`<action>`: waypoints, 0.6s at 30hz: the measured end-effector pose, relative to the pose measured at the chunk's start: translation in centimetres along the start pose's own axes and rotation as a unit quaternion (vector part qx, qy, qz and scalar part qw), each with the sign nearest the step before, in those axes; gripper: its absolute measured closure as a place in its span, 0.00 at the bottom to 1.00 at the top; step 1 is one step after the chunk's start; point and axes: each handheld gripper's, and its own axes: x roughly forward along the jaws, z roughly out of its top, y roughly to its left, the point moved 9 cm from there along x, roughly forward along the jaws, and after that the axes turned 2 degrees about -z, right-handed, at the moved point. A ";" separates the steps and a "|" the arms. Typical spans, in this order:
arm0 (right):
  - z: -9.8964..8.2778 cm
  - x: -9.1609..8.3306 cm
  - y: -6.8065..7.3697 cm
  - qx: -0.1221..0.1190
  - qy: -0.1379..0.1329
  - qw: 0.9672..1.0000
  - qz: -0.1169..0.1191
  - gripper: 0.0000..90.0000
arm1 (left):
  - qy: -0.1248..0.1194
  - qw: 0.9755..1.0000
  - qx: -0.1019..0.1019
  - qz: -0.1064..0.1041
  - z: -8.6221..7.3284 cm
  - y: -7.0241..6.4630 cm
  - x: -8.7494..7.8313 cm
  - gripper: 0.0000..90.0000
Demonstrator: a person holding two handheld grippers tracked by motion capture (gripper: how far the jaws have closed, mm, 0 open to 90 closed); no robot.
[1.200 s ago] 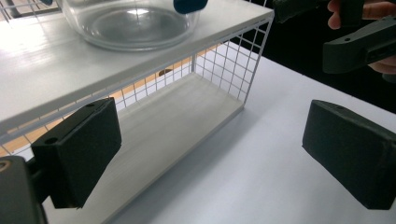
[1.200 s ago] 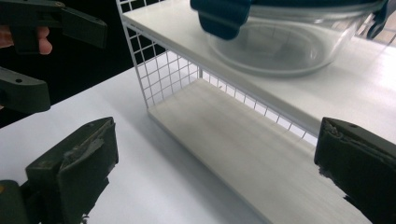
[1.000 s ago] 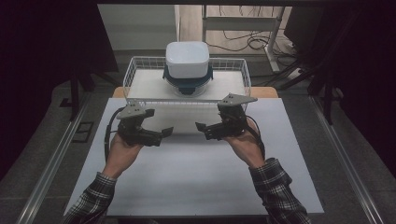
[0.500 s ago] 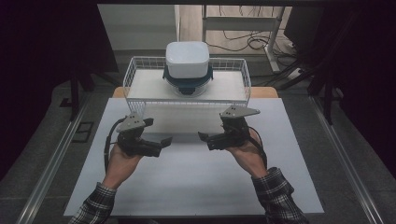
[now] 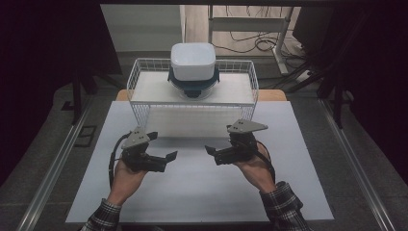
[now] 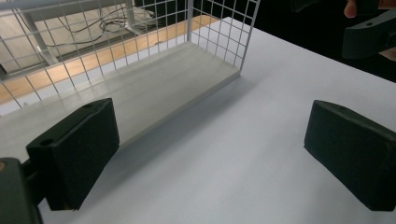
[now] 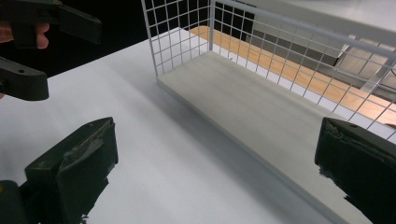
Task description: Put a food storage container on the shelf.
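Observation:
My left gripper (image 5: 162, 146) is held over the left middle of the white table (image 5: 192, 192), open, with nothing between its jaws. My right gripper (image 5: 215, 147) mirrors it on the right, also open and empty, and the two point toward each other. In the left gripper view the gripper (image 6: 212, 158) looks past its spread jaws at the bare tabletop and the rack's lower shelf (image 6: 154, 88). The right gripper view has that gripper (image 7: 215, 172) facing the same shelf (image 7: 261, 107) from the other side.
A white wire rack (image 5: 192, 103) stands at the table's far edge. On its top shelf sits a white tub (image 5: 193, 60) on a dark blue base (image 5: 192, 87). Cables lie on the floor behind. Dark drops flank both sides of the table.
Both hands have drawn back from the rack toward the near edge of the table. Both grippers stay open and empty.

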 end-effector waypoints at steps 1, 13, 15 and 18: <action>-0.2 0.0 0.1 0.001 0.000 1.000 0.002 0.00 | 0.000 1.000 -0.001 0.000 -0.2 -0.1 0.0 0.03; -2.1 -0.2 0.2 -0.001 0.003 1.000 -0.003 0.00 | 0.010 1.000 0.000 0.003 -1.9 -0.7 0.5 0.03; -2.3 -0.3 0.1 -0.002 0.002 1.000 -0.005 0.00 | 0.013 1.000 0.002 0.003 -2.2 -0.8 0.6 0.03; -2.7 -0.6 0.2 0.001 0.002 1.000 -0.002 0.00 | 0.014 1.000 0.001 0.005 -2.6 -0.9 0.7 0.03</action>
